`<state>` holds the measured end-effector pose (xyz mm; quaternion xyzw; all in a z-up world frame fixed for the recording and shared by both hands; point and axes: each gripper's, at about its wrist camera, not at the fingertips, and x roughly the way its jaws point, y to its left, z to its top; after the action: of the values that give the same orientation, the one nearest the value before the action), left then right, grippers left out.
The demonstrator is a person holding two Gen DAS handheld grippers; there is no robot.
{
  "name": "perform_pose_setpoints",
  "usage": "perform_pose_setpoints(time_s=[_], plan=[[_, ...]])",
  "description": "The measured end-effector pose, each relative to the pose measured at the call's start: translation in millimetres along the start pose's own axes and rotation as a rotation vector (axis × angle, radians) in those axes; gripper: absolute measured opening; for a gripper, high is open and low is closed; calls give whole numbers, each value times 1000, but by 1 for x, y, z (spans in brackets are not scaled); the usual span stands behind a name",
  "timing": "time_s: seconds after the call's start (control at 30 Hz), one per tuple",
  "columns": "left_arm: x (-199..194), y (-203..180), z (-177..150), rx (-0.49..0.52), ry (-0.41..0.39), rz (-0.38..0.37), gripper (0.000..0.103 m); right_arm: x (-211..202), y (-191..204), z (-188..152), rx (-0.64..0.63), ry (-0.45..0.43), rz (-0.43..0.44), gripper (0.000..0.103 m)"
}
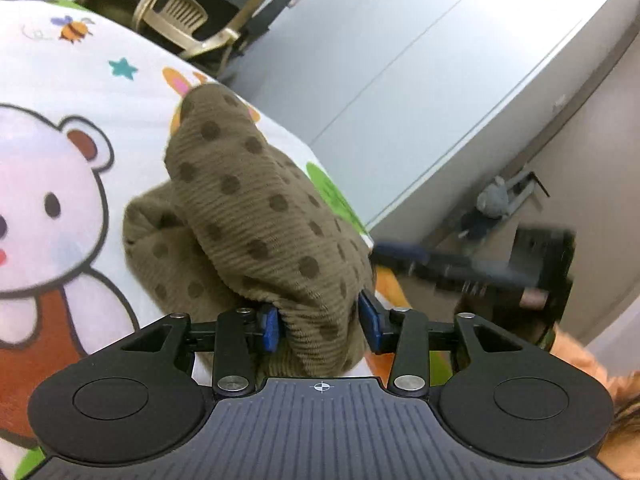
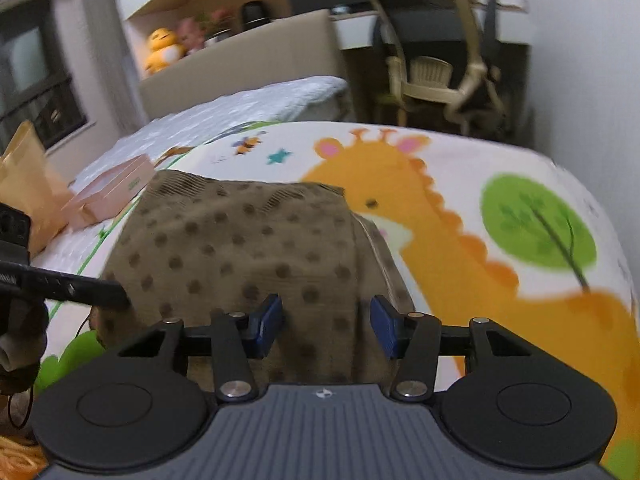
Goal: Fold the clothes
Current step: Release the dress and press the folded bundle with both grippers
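A brown ribbed garment with dark dots (image 1: 248,216) lies bunched on a cartoon-print blanket (image 1: 60,152). My left gripper (image 1: 320,326) is open, its blue pads either side of the garment's near fold. In the right wrist view the same garment (image 2: 240,248) lies flatter on the blanket (image 2: 460,220). My right gripper (image 2: 326,326) is open, its blue pads astride the garment's near edge. The right gripper also shows, blurred, in the left wrist view (image 1: 460,268). The left gripper's finger shows in the right wrist view (image 2: 68,286) at the garment's left edge.
The blanket covers a bed; its right edge drops off near a grey wall (image 1: 400,80). A pink box (image 2: 112,192) and a tan paper bag (image 2: 28,184) lie at the far left. A beige chair (image 2: 432,68) stands beyond the bed. Orange fabric (image 1: 592,364) lies near right.
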<state>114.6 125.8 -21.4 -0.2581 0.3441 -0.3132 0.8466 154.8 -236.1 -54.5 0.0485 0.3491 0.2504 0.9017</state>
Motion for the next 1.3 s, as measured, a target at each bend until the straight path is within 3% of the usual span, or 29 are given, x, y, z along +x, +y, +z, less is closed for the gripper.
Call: perform_pose_setpoints(time_s=[0.07, 0.1, 0.17, 0.27, 0.37, 0.47, 0.53, 0.63, 0.67, 0.77, 0.83, 0.9, 0.93, 0.97, 1.03, 1.2, 1.3], plan=[[1, -2, 3, 12, -7, 18, 51, 2, -5, -6, 43, 9, 9, 44], [3, -2, 6, 15, -10, 29, 52, 1, -1, -6, 32, 1, 20, 25], [10, -1, 16, 1, -17, 59, 59, -1, 8, -4, 0, -17, 42, 4], [5, -1, 26, -8, -43, 92, 73, -3, 27, 13, -102, -87, 46, 2], [-4, -2, 33, 8, -68, 125, 76, 6, 31, 34, -174, -133, 19, 2], [-20, -8, 36, 43, -112, 168, 86, 16, 17, 47, -156, -131, -34, 2], [-33, -15, 43, 81, -158, 195, 86, 19, 6, 49, -121, -122, -60, 2], [-41, -28, 60, 165, -208, 202, 88, 13, -3, 36, -36, -110, -8, 4], [-39, -31, 66, 196, -211, 206, 88, 11, -6, 31, -6, -106, 14, 12], [-12, -26, 83, 229, -169, 242, 88, 7, -9, 15, 62, -91, 69, 52], [11, -11, 93, 211, -133, 284, 88, 8, -4, 5, 74, -72, 89, 57], [30, 7, 98, 171, -115, 316, 82, 12, 4, -2, 60, -57, 100, 53], [37, 16, 99, 144, -108, 321, 71, 15, 10, -3, 36, -53, 100, 46], [41, 23, 99, 120, -104, 321, 54, 18, 17, -4, 12, -49, 100, 19], [42, 35, 98, 81, -106, 317, 34, 20, 31, 2, -51, -69, 80, 10], [21, 58, 98, 7, -163, 359, 29, 20, 34, 49, -166, -136, 26, 6], [21, 72, 94, 5, -165, 426, 29, 52, 19, 47, -161, -45, -72, 6]])
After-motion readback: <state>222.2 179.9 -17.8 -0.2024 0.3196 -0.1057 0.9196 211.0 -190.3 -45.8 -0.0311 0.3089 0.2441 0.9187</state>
